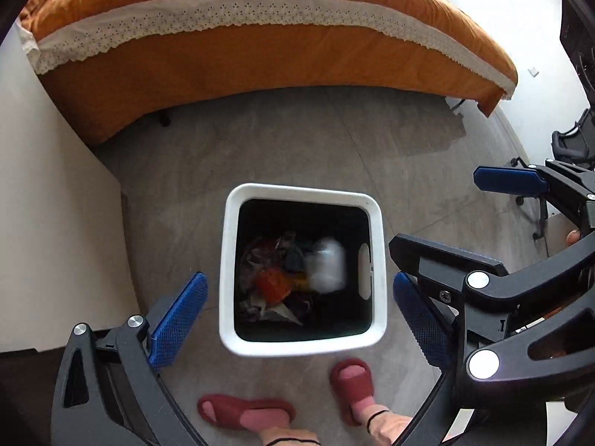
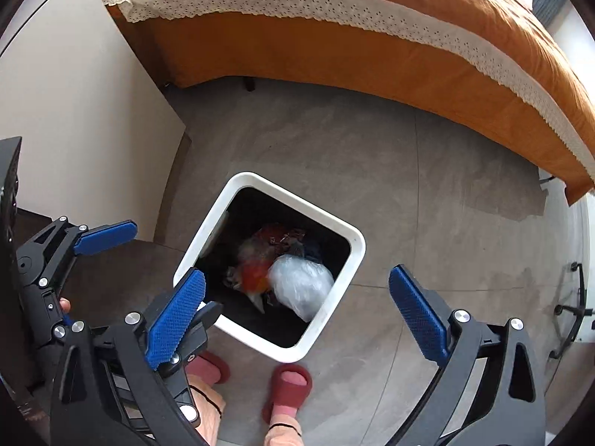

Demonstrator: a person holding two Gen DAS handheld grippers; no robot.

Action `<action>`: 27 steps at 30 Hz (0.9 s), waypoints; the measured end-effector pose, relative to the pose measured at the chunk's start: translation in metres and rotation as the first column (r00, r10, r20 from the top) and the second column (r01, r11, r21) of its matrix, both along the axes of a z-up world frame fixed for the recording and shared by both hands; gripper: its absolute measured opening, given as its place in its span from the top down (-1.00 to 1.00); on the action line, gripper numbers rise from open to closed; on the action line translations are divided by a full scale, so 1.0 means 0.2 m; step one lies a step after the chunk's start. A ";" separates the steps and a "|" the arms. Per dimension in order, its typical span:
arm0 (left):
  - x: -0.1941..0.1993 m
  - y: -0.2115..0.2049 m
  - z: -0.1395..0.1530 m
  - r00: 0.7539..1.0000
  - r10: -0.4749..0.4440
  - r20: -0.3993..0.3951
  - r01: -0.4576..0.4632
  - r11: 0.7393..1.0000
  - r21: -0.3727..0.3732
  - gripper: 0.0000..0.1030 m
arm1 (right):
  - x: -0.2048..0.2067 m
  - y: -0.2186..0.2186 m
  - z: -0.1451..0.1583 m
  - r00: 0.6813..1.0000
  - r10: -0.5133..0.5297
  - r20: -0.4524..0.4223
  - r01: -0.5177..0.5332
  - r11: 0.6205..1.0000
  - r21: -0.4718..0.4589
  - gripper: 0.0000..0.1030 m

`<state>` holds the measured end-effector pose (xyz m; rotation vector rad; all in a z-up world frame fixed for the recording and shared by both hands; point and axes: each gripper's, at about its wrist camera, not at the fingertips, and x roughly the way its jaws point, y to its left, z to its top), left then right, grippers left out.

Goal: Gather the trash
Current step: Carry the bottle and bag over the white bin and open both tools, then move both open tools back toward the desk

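Grippers left (image 1: pixel 299 314) and right (image 2: pixel 297 314) both spread wide, holding nothing, above white bin (image 1: pixel 228 260); crumpled clear plastic bag (image 2: pixel 299 284) among trash inside.

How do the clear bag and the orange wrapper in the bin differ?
The clear bag is pale, see-through and bulky; the orange wrapper is vivid, opaque and smaller. The bag lies uppermost, while the wrapper is partly buried among other scraps. Both sit inside the white bin, and neither gripper holds either.
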<state>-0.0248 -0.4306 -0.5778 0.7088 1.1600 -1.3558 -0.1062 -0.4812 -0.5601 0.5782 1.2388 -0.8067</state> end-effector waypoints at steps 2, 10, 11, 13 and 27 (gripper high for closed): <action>0.01 0.01 0.02 1.000 0.002 0.006 -0.002 1.000 0.004 -0.90 | 0.00 -0.01 0.00 1.000 -0.004 -0.007 0.004 1.000 -0.006 -0.92; 0.05 0.08 0.14 0.997 0.047 0.065 -0.047 0.999 -0.009 -0.91 | 0.00 0.03 0.12 0.999 0.009 -0.034 -0.011 0.999 -0.046 -0.92; 0.05 0.09 0.18 0.996 0.062 0.069 -0.062 0.998 -0.010 -0.90 | 0.00 0.03 0.14 0.999 0.010 -0.033 -0.011 0.999 -0.045 -0.92; 0.07 0.13 0.25 0.993 0.096 0.062 -0.096 0.995 -0.013 -0.90 | 0.00 0.04 0.21 1.000 0.010 0.000 -0.010 1.000 -0.027 -0.92; 0.09 0.44 1.17 0.929 0.351 0.120 -0.326 0.927 -0.187 -0.91 | 0.00 0.28 1.18 0.959 0.121 0.255 -0.079 0.982 -0.172 -0.92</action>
